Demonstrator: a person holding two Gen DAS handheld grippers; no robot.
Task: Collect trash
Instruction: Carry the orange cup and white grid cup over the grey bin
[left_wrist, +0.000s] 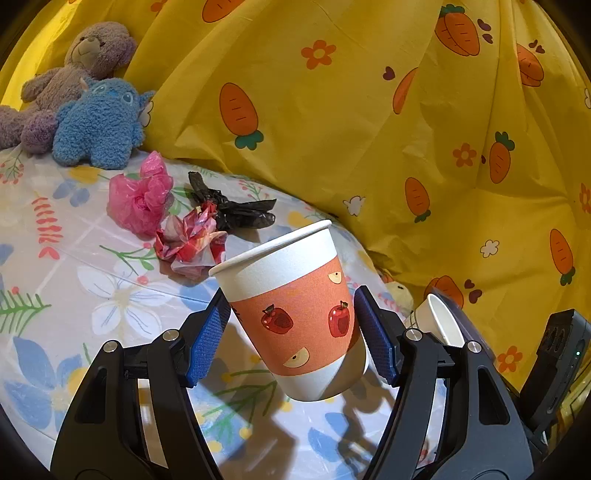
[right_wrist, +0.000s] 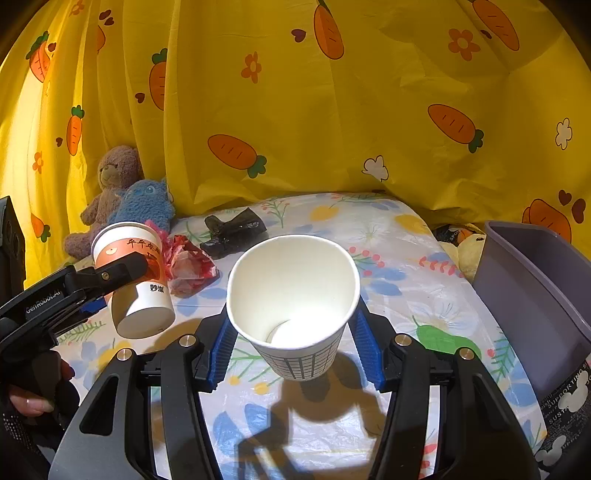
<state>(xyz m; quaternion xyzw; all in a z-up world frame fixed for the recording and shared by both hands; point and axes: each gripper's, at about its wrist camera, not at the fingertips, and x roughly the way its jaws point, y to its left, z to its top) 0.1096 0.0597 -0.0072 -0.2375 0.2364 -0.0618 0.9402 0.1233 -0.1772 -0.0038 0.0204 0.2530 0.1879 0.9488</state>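
The left gripper fills the near edge of the left wrist view, its jaws clamped on the sides of an apple cup that tilts with its rim toward 11 o'clock, clear of the bench. Past the cup, toward 10 o'clock, three pieces of trash lie close together on the flowered cover: a red wrapper nearest, a pink bag behind it and a black bag just to the right. Two plush toys, a blue toy and a bear, sit at the far left against the yellow curtain.

The right wrist view shows the right gripper with its jaws pressed on a grid cup, mouth tipped toward the camera so the white, bare inside shows. This cup appears in the left view only as a sliver at 4 o'clock. The right view alone shows a grey bin at 3 o'clock, standing at the bench's right edge, with a yellow plush just left of it. It also shows the apple cup from the side at 9 o'clock, base toward the camera, printed characters on its wall, and a hand on the left gripper's handle at 8 o'clock. The pink bag is mostly hidden behind that cup here; the red wrapper and black bag lie between the two cups, further back.
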